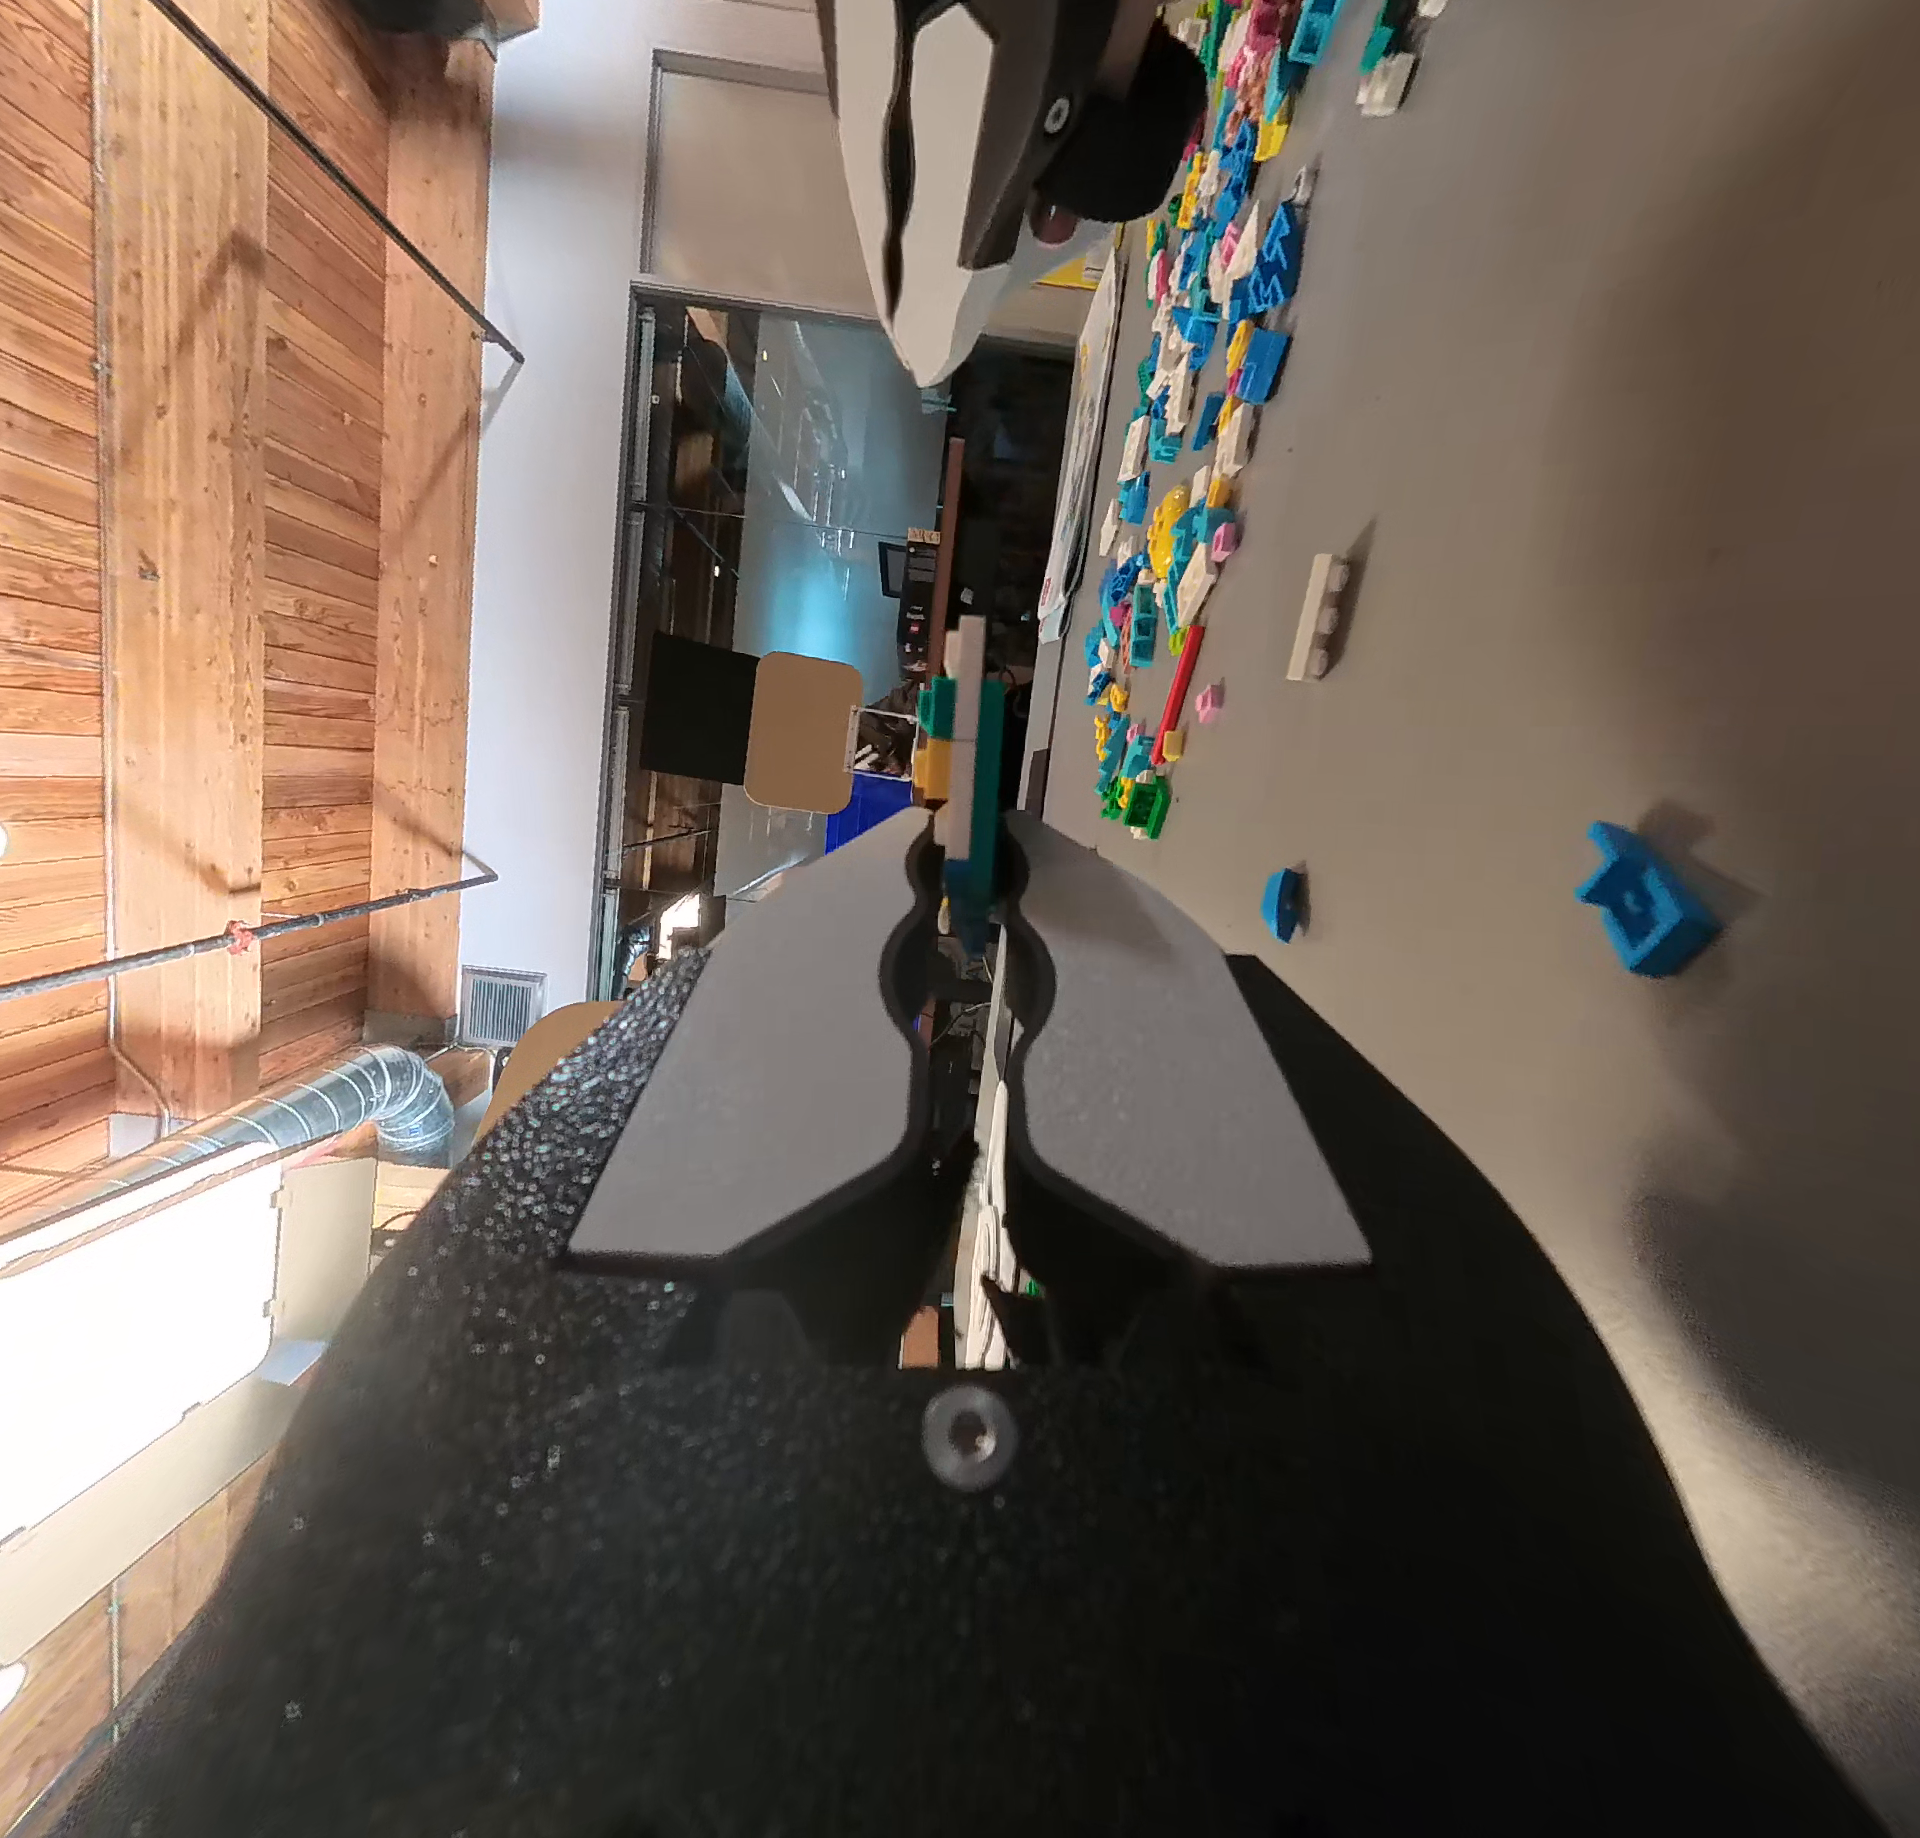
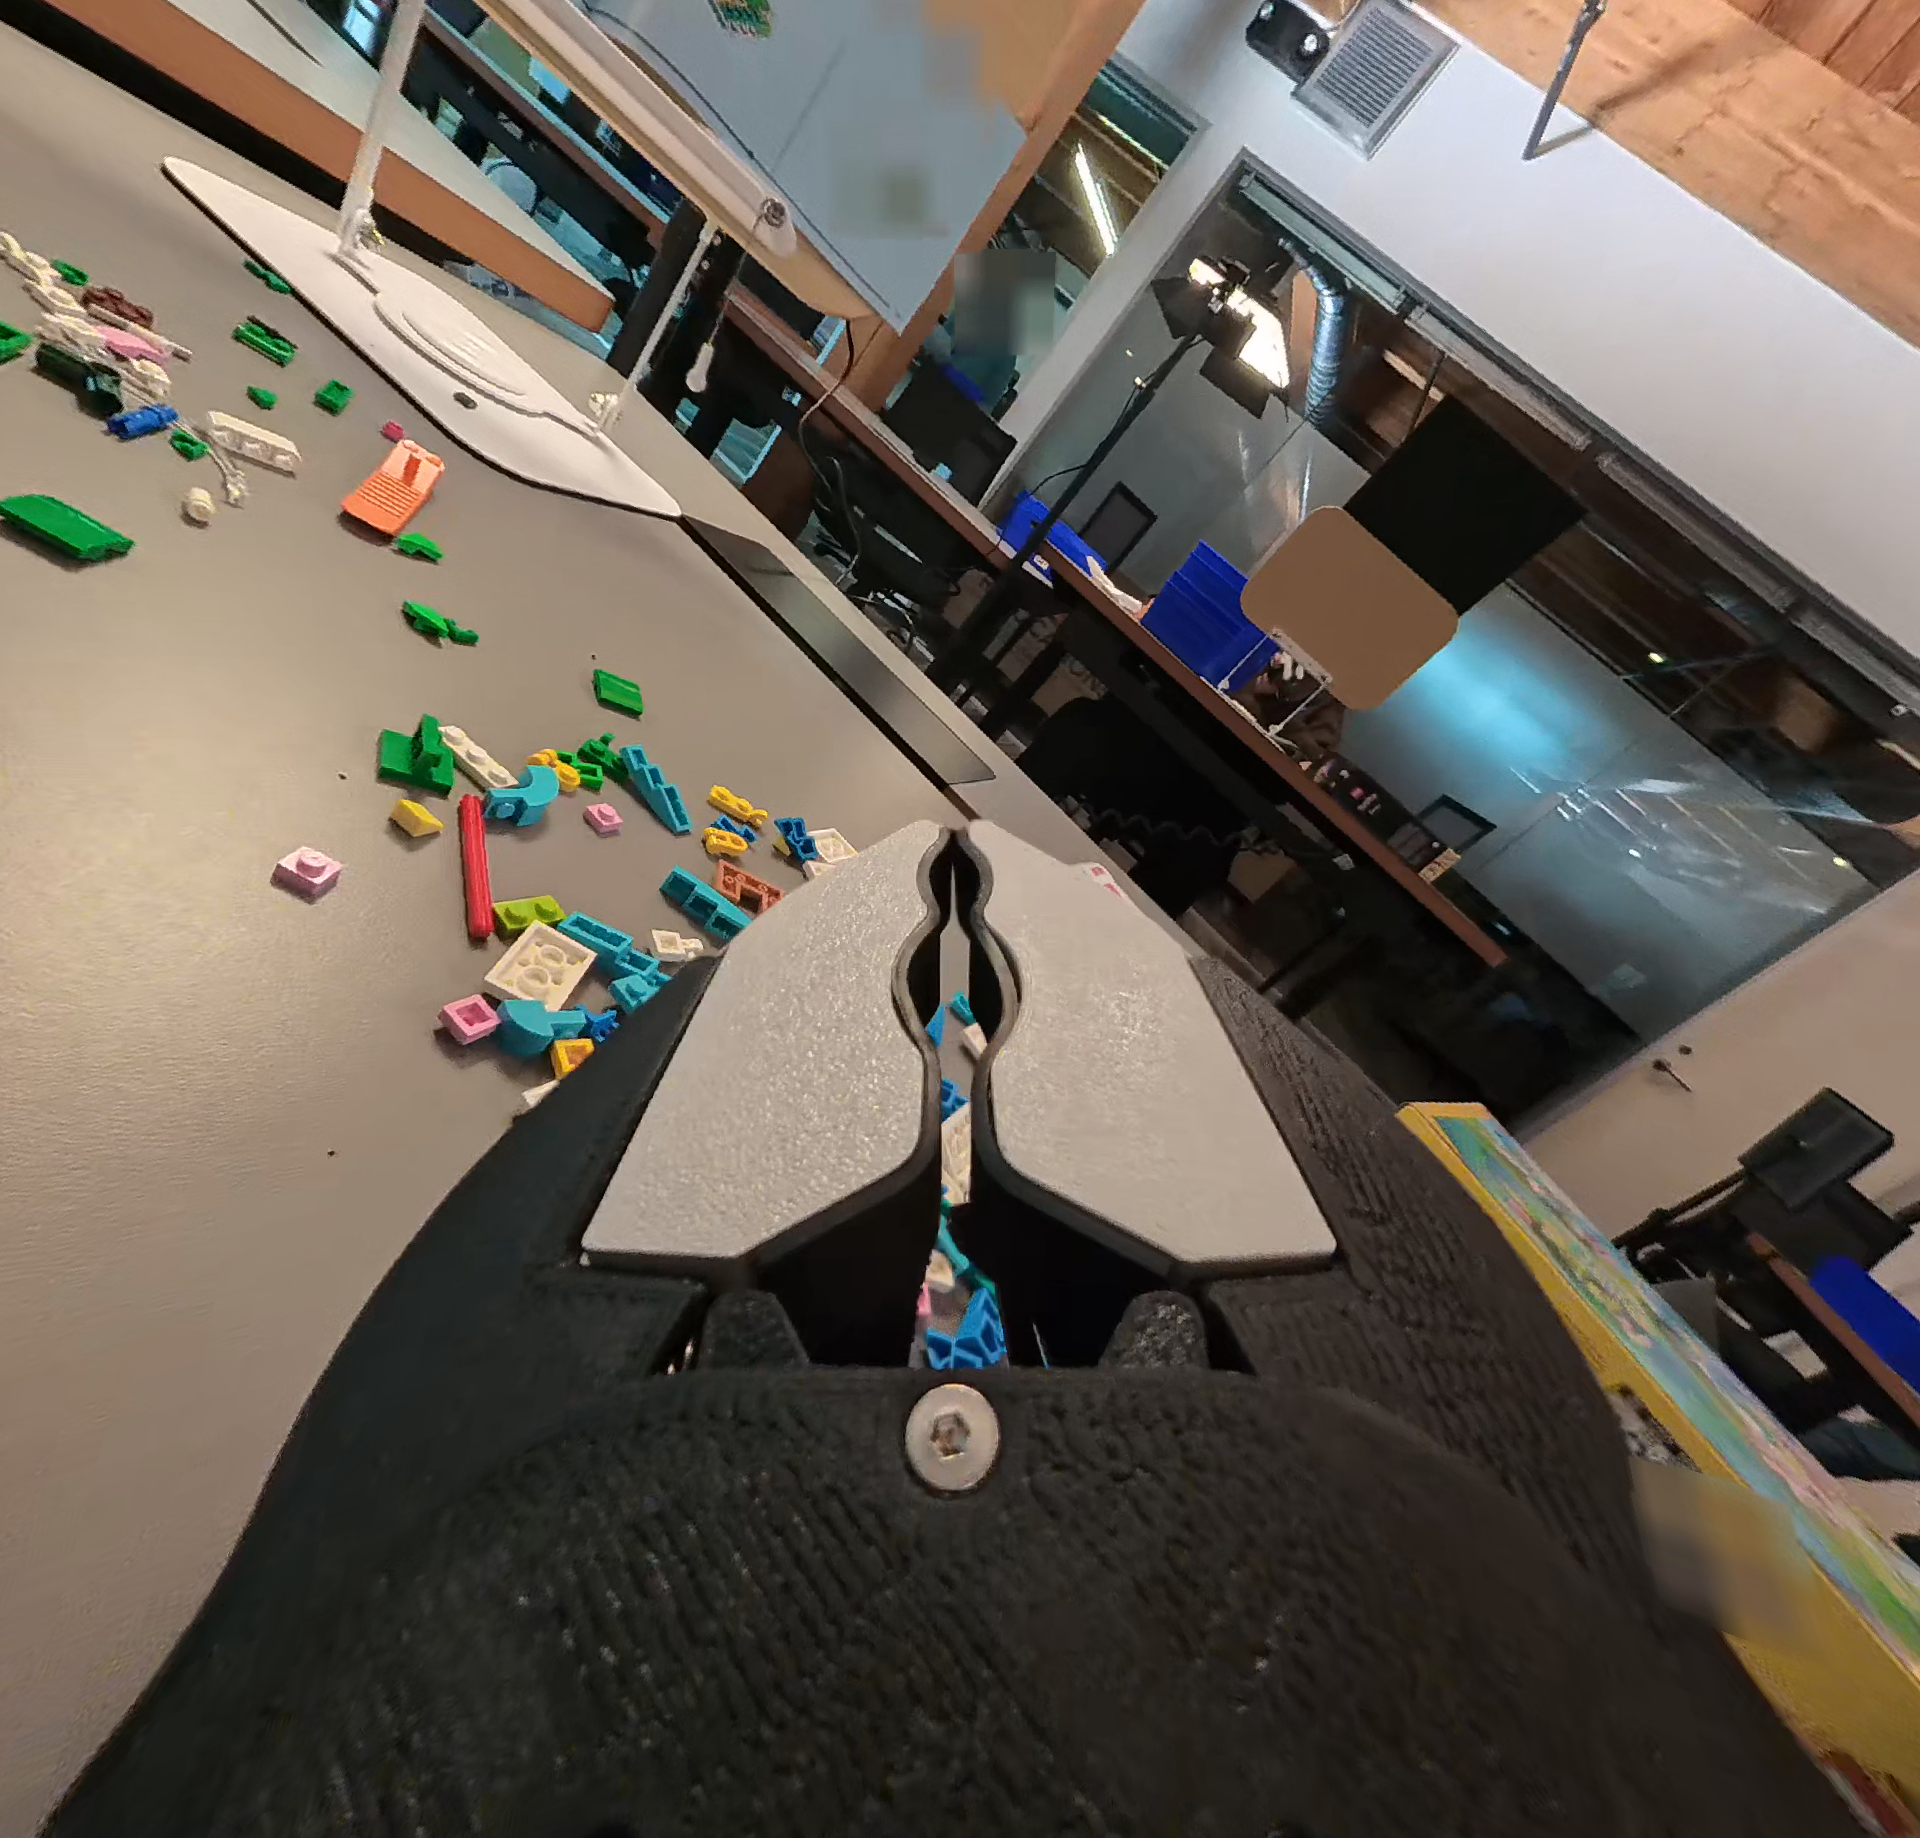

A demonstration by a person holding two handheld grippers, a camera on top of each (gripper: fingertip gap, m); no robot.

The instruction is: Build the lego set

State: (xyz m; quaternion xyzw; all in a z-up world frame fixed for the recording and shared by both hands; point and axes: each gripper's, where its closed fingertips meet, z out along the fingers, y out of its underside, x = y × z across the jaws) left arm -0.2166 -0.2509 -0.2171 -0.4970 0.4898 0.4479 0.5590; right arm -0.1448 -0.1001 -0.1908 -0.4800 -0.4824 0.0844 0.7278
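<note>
My left tongs (image 1: 971,853) are pinched narrow on a small lego assembly (image 1: 968,749) of white, teal and yellow bricks, held up off the grey table (image 1: 1558,645). My right tongs (image 2: 956,838) are closed tip to tip with nothing between them, above loose bricks (image 2: 582,853) scattered on the table.

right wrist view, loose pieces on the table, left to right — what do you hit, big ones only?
Flat green plate → pink square plate → orange ridged piece → red rod → white 2x2 plate → green tile, then the right gripper, shut with nothing in it.
</note>
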